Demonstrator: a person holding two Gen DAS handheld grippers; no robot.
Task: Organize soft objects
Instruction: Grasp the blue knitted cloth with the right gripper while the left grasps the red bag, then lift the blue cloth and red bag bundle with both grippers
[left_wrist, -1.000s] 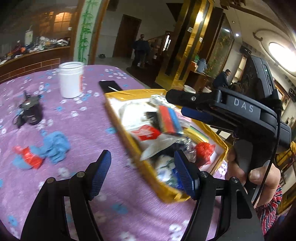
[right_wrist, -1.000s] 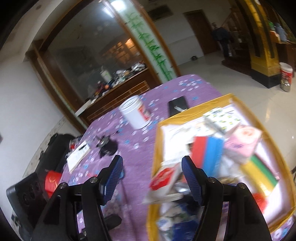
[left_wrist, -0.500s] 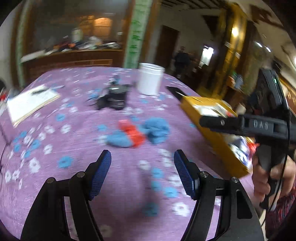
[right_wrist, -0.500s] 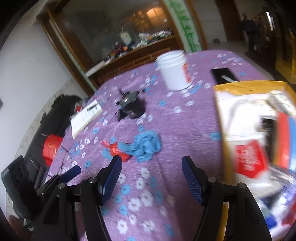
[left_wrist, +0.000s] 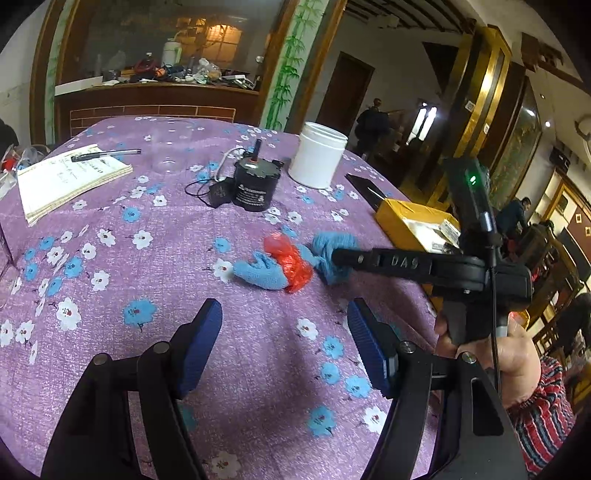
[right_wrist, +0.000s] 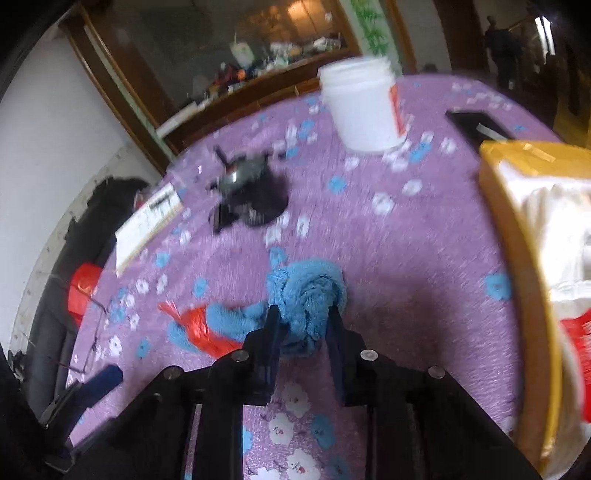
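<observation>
1. Viewing from the left wrist: the left claw (left_wrist: 284, 343) is released, its jaws spread wide and empty above the counter (left_wrist: 147, 266). The blue glove pair (left_wrist: 295, 262) lies ahead of it, well apart, long axis running left to right, with a red plastic scrap (left_wrist: 290, 260) across its middle.
2. The right claw (left_wrist: 338, 258) reaches in from the right and meets the bunched right end of the gloves; it is the nearer claw. Its arm reads "DAS". The label on the black motor (left_wrist: 255, 184) is too small to read.
3. Viewing from the right wrist: the right claw (right_wrist: 303, 321) is clenched on the blue bunch, directly at its tips.
4. The yellow box (right_wrist: 517, 236) lies to the right; transfer there is judged the likely next move.
5. The white jar (right_wrist: 364, 107) label is blurred.
</observation>
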